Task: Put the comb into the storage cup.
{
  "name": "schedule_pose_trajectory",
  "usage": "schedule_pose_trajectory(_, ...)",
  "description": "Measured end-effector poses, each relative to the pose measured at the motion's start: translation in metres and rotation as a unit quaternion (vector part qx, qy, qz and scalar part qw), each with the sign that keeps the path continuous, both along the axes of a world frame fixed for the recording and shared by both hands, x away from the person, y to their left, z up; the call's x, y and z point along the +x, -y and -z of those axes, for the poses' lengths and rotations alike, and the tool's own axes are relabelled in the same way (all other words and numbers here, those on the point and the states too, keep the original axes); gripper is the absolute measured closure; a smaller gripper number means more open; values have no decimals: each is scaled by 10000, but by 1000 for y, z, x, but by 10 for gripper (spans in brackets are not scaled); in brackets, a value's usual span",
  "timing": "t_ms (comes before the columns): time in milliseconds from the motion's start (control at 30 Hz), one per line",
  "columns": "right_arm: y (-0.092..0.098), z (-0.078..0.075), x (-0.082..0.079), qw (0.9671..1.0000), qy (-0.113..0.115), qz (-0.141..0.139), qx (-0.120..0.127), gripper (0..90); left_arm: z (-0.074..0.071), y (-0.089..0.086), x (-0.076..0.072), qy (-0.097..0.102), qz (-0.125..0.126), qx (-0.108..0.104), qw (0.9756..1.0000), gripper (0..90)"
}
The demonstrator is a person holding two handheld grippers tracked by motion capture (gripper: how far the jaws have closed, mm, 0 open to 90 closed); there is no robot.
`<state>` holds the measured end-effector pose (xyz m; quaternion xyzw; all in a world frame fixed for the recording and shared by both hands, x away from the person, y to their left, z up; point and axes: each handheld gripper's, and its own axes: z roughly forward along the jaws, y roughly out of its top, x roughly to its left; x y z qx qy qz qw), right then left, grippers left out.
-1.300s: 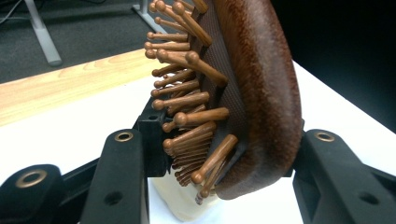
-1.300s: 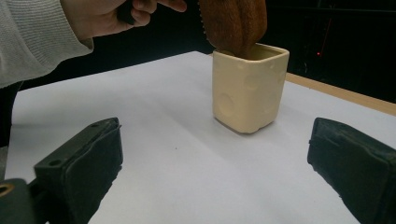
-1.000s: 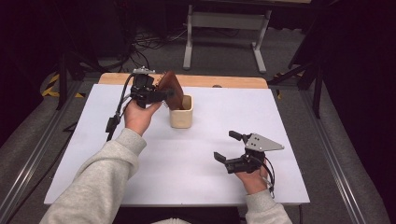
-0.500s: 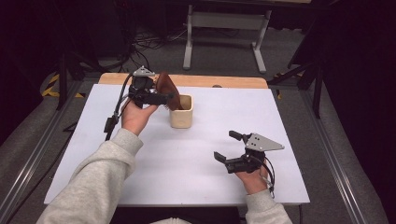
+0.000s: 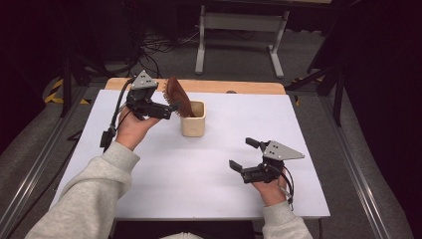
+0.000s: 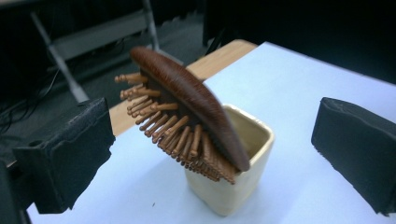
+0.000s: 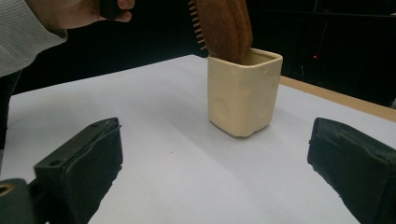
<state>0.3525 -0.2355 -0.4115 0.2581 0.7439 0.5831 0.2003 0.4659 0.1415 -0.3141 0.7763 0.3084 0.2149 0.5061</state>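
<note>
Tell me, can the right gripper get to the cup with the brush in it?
Probably yes. The right gripper stands open, aimed at the cup, with bare white table between them. The brush leans out the top, away from the cup's sides.

No readable text, labels, brands or numbers — none on any surface, near or far

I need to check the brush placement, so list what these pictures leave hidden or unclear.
- Handle of the hairbrush, all views: down inside the cup, hidden by its walls.
- Cup's bottom inside, left gripper view: covered by the brush head.
- Brush top, right gripper view: cut off by the upper edge.
- Left tool, high view: too small to judge its gap to the bristles.
</note>
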Motion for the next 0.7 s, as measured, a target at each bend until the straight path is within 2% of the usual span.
schedule_pose_trajectory(33, 0, 0, 0, 10000, 0, -1, -7, 37, -3, -5, -7, 116, 87, -96, 9998, 2)
schedule_pose_trajectory(67, 0, 0, 0, 10000, -7, -9, -11, 37, -4, -7, -10, 114, 111, -107, 9998, 1)
schedule_pose_trajectory(167, -1, 0, 0, 10000, -34, -16, -58, 37, -8, -13, -19, -56, 279, -102, 9995, 2)
schedule_pose_trajectory(267, -1, 0, 0, 9999, -50, -39, -90, 35, -8, -20, -28, -122, 400, -165, 9990, 1)
schedule_pose_trajectory(500, 1, 0, -1, 9999, -59, -20, -121, 35, -2, -39, -48, -69, 484, -248, 9985, 1)
schedule_pose_trajectory(633, 2, -1, -1, 9999, -49, -39, -91, 33, 4, -49, -60, 15, 539, -399, 9977, 1)
schedule_pose_trajectory(700, 3, -1, -1, 9999, -49, -38, -93, 32, 8, -54, -65, 53, 467, -519, 9975, 2)
